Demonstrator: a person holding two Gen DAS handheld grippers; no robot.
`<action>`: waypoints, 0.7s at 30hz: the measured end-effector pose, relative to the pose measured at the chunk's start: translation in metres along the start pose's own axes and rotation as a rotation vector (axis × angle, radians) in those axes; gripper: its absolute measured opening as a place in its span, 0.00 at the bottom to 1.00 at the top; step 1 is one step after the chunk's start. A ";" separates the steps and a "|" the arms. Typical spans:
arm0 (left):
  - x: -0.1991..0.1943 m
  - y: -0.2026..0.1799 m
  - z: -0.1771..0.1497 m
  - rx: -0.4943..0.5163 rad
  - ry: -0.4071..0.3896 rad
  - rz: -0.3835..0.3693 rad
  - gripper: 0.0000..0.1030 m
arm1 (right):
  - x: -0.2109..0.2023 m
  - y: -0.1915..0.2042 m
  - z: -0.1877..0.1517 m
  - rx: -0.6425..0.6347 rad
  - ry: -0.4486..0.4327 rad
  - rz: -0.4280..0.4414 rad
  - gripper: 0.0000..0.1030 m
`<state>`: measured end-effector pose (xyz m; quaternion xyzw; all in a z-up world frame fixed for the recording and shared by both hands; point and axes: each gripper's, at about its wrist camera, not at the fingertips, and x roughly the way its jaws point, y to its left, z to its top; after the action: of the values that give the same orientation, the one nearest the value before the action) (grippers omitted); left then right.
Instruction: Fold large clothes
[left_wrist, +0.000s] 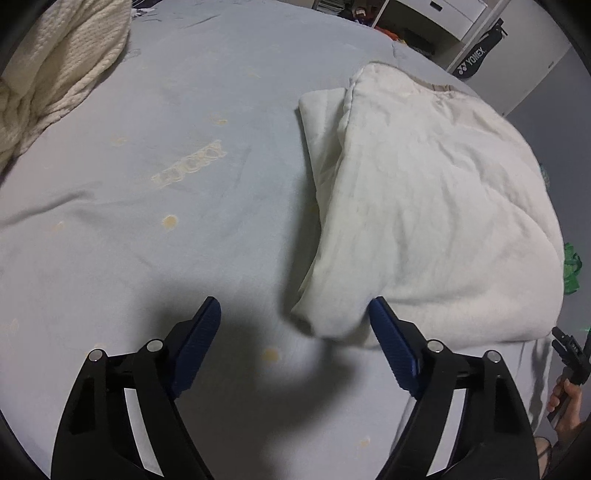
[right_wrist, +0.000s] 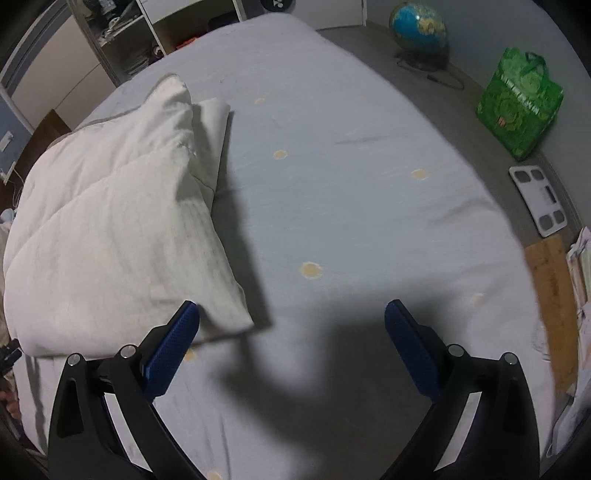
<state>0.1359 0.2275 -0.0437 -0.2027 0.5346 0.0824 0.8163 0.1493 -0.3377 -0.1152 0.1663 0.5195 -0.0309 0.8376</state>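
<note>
A large white quilted piece lies folded into a thick stack on the pale blue bed sheet; it also shows in the right wrist view. My left gripper is open and empty, just above the sheet, with the folded piece's near corner between its blue fingertips. My right gripper is open and empty over the bare sheet, its left fingertip beside the folded piece's near corner. The right gripper and the hand holding it show at the far right of the left wrist view.
A cream knitted blanket lies bunched at the bed's far left. Shelves stand behind the bed. On the floor to the right are a globe, a green bag, a white scale and a wooden board.
</note>
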 end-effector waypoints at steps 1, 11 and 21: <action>-0.005 0.001 -0.004 -0.001 -0.008 -0.013 0.77 | -0.005 -0.002 -0.001 0.005 -0.011 0.015 0.93; -0.084 -0.037 -0.054 0.123 -0.140 -0.072 0.93 | -0.114 0.034 -0.044 -0.095 -0.136 0.200 0.93; -0.121 -0.090 -0.108 0.333 -0.338 -0.078 0.94 | -0.161 0.105 -0.102 -0.338 -0.198 0.194 0.93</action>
<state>0.0268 0.1103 0.0505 -0.0693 0.3883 -0.0059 0.9189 0.0110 -0.2264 0.0114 0.0687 0.4142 0.1213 0.8994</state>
